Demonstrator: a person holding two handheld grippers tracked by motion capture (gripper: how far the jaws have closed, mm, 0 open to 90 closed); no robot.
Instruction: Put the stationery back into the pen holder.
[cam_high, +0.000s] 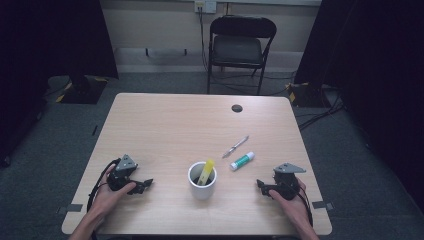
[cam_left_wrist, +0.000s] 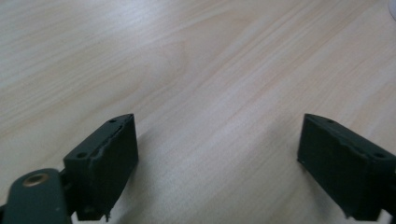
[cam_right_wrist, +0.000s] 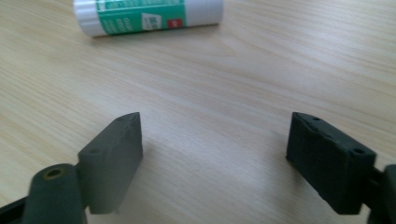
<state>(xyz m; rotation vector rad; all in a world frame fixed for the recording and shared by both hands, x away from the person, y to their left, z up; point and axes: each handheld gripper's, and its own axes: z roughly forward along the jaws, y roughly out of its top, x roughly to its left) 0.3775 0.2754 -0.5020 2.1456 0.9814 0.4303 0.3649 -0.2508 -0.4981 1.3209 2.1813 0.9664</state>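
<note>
Green-and-white glue stick lies on the pale wooden table, up-left of your right gripper | long axis crosswise to its spread, empty jaws | left gripper also spread, empty, farther off beyond the white cup.

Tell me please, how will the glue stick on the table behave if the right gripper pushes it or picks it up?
The glue stick lies on its side and looks round, so a push across it would probably make it roll. Its smooth label may slip between the jaws. It seems small and stiff, likely light to lift for the open right gripper.
</note>
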